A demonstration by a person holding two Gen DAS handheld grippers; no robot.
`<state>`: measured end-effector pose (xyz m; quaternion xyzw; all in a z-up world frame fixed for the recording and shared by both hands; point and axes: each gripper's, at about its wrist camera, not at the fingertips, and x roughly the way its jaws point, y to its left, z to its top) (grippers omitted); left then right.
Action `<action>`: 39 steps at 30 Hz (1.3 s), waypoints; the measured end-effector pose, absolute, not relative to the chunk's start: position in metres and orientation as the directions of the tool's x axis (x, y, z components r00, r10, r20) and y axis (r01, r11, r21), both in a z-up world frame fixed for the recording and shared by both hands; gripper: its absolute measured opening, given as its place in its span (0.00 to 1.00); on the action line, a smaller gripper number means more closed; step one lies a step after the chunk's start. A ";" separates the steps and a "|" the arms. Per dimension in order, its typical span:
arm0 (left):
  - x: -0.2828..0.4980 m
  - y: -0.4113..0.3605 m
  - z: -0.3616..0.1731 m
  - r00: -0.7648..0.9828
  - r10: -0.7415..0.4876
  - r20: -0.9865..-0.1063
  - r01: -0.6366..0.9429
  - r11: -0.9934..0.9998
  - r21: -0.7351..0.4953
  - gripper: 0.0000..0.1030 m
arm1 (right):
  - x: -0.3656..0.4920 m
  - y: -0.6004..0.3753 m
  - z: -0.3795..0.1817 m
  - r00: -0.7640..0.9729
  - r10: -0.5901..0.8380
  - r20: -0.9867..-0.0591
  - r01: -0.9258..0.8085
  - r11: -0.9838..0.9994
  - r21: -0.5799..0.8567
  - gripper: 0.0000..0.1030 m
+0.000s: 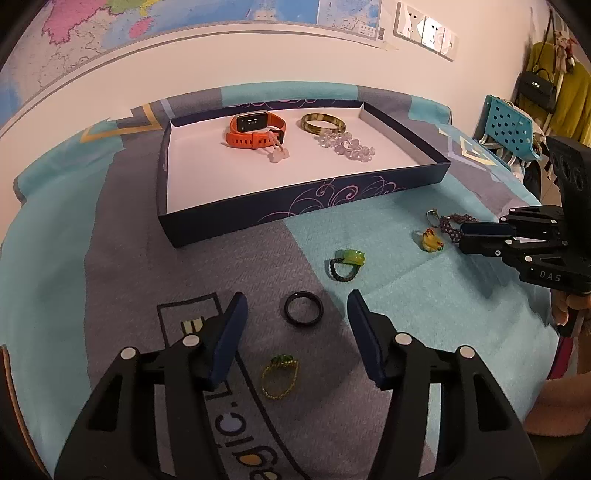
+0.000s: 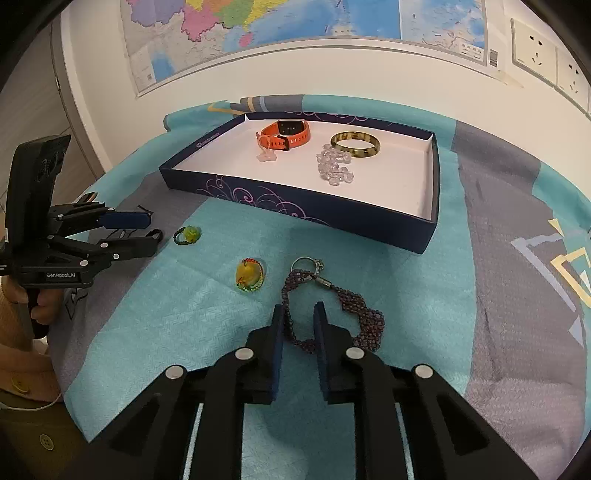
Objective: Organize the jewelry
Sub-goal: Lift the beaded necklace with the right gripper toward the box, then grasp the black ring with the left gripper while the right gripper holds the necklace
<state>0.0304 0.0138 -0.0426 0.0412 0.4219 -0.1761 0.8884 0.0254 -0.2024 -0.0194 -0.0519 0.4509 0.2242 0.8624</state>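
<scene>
A dark blue tray (image 1: 295,206) (image 2: 332,218) holds an orange watch (image 1: 255,133) (image 2: 284,134), an amber bangle (image 1: 322,123) (image 2: 355,144) and a clear bead bracelet (image 1: 345,146) (image 2: 334,166). My left gripper (image 1: 295,304) is open over a black ring (image 1: 304,308), with a gold-green ring (image 1: 279,374) nearer. A green ring (image 1: 347,264) (image 2: 187,235) and a yellow ring (image 1: 432,240) (image 2: 250,275) lie on the cloth. My right gripper (image 2: 298,314) is open, its fingers astride a strand of the purple beaded bracelet (image 2: 364,317) (image 1: 448,223).
The table is covered by a teal and grey cloth (image 1: 424,314) (image 2: 498,258). A wall with a map (image 2: 295,29) and sockets stands behind. A blue chair (image 1: 508,125) and hanging bags are at the far right in the left wrist view.
</scene>
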 end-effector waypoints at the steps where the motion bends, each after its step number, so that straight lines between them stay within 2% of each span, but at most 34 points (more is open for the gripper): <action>1: 0.031 0.013 -0.043 0.580 -0.280 -0.765 0.350 0.934 -0.076 0.53 | 0.026 -0.203 -0.019 0.493 0.341 -0.801 -0.432 0.895 0.116 0.13; 3: 0.034 0.012 -0.044 0.575 -0.278 -0.770 0.347 0.935 -0.078 0.52 | 0.027 -0.205 -0.019 0.496 0.341 -0.799 -0.421 0.899 0.122 0.13; 5: 0.036 0.010 -0.044 0.577 -0.270 -0.771 0.344 0.936 -0.071 0.47 | 0.029 -0.207 -0.019 0.497 0.345 -0.796 -0.415 0.900 0.131 0.13; 6: 0.036 0.008 -0.044 0.577 -0.270 -0.771 0.348 0.935 -0.066 0.43 | 0.029 -0.207 -0.019 0.499 0.345 -0.795 -0.412 0.902 0.132 0.15; 8: 0.035 0.006 -0.044 0.579 -0.258 -0.773 0.348 0.936 -0.051 0.38 | 0.030 -0.207 -0.019 0.497 0.349 -0.795 -0.414 0.900 0.136 0.26; 10: 0.034 0.004 -0.044 0.584 -0.236 -0.777 0.347 0.937 -0.024 0.32 | 0.029 -0.206 -0.018 0.499 0.350 -0.793 -0.421 0.898 0.131 0.28; 17: 0.028 0.007 -0.043 0.580 -0.239 -0.779 0.344 0.939 -0.031 0.31 | 0.027 -0.203 -0.015 0.515 0.349 -0.783 -0.427 0.896 0.119 0.31; 19: 0.028 0.007 -0.043 0.581 -0.238 -0.779 0.344 0.939 -0.031 0.31 | 0.028 -0.209 -0.012 0.536 0.341 -0.772 -0.409 0.905 0.116 0.46; 22: 0.028 0.006 -0.044 0.581 -0.235 -0.779 0.344 0.939 -0.027 0.31 | 0.033 -0.218 -0.011 0.556 0.296 -0.777 -0.361 0.928 0.094 0.59; 24: 0.028 0.006 -0.044 0.583 -0.234 -0.778 0.344 0.938 -0.024 0.31 | 0.037 -0.222 -0.015 0.538 0.294 -0.790 -0.356 0.929 0.103 0.65; 27: 0.028 0.006 -0.044 0.584 -0.231 -0.778 0.340 0.940 -0.024 0.30 | 0.038 -0.218 -0.023 0.517 0.268 -0.813 -0.365 0.928 0.074 0.67; 29: 0.029 0.007 -0.044 0.586 -0.229 -0.778 0.336 0.942 -0.024 0.28 | 0.038 -0.213 -0.024 0.519 0.258 -0.815 -0.377 0.925 0.053 0.60; 30: 0.029 0.008 -0.044 0.587 -0.227 -0.777 0.331 0.943 -0.026 0.25 | 0.038 -0.212 -0.024 0.522 0.251 -0.815 -0.377 0.925 0.044 0.50; 31: 0.030 0.009 -0.043 0.587 -0.226 -0.777 0.327 0.945 -0.027 0.23 | 0.038 -0.212 -0.024 0.526 0.247 -0.814 -0.374 0.926 0.039 0.44; 33: 0.030 0.011 -0.043 0.586 -0.230 -0.777 0.322 0.946 -0.037 0.22 | 0.038 -0.216 -0.023 0.523 0.260 -0.812 -0.372 0.926 0.057 0.18; 34: 0.030 0.011 -0.043 0.585 -0.234 -0.777 0.320 0.947 -0.044 0.22 | 0.039 -0.218 -0.023 0.519 0.269 -0.811 -0.369 0.927 0.071 0.11; 39: 0.030 0.011 -0.043 0.589 -0.232 -0.774 0.315 0.948 -0.045 0.22 | 0.037 -0.221 -0.021 0.504 0.320 -0.802 -0.377 0.917 0.129 0.03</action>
